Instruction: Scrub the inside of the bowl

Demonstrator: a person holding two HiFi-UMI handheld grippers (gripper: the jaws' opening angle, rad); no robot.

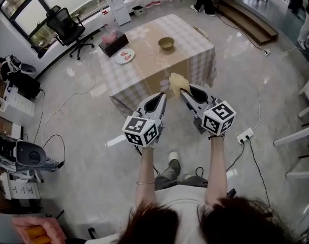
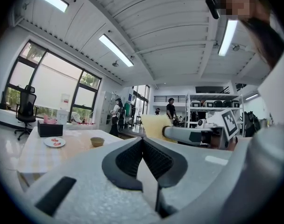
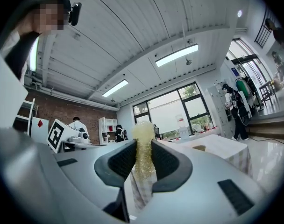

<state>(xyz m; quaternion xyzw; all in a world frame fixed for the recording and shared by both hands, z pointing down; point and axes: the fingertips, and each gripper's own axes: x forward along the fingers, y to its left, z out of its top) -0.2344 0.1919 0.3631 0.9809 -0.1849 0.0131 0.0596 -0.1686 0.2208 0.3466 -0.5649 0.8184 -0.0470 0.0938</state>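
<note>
Bright, even light: daylight from the windows (image 1: 27,6) plus ceiling strip lights (image 2: 116,50), window panes blown out. Glossy floor (image 1: 83,85) shows soft glare, shadows faint. Both gripper views have heavy fisheye bending and dark vignetted corners; left gripper (image 2: 142,141) and right gripper (image 3: 143,143) shells near the lens are soft.

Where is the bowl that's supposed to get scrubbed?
In the head view, the bowl sits on the cloth-covered table, toward its far right part, to the right of the white plate and the dark box.
</note>
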